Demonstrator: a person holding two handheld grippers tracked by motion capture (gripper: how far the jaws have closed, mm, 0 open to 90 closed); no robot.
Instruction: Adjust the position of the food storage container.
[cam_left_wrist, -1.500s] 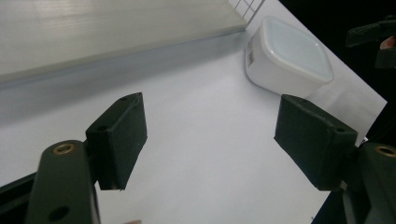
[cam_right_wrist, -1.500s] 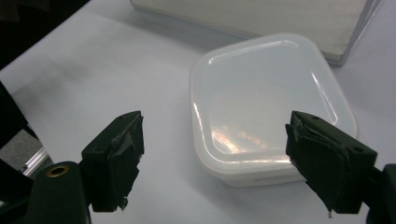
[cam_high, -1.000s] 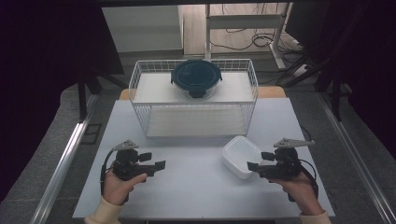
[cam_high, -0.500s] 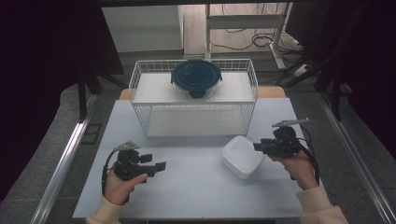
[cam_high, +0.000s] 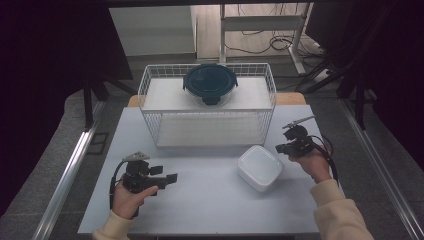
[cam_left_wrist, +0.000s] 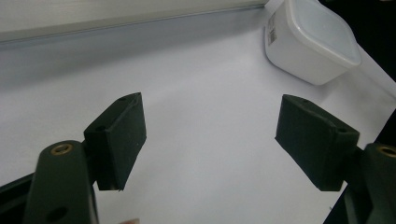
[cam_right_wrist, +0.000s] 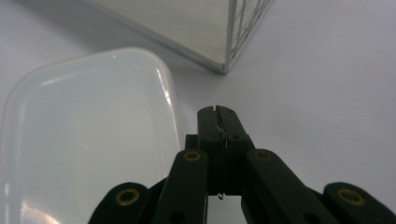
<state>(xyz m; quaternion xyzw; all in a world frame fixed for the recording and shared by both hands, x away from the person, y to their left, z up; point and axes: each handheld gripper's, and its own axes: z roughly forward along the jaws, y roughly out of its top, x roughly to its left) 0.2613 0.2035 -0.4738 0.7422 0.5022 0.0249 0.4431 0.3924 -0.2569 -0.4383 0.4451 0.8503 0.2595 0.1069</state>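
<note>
A white lidded plastic container (cam_high: 259, 167) (cam_left_wrist: 310, 42) (cam_right_wrist: 88, 135) lies on the white table, right of centre. My right gripper (cam_high: 278, 148) (cam_right_wrist: 218, 112) hovers just to its right, level with its far corner. Its jaws have just been closing and now stand shut with nothing between them. My left gripper (cam_high: 172, 178) (cam_left_wrist: 210, 140) is held low over the front left of the table and points right toward the container. Its jaws are open and empty. A round dark blue lidded glass container (cam_high: 210, 83) sits on top of the white wire basket (cam_high: 150, 107).
The wire basket stands across the back of the table (cam_high: 200, 200); its near right corner (cam_right_wrist: 229, 60) lies just beyond the white container. Dark panels and a metal rail (cam_high: 65, 175) flank the table. Cables lie on the floor behind.
My right hand moved away from me, from the table's front edge up beside the white container, and its jaws went from open to shut. The left hand stayed put.
</note>
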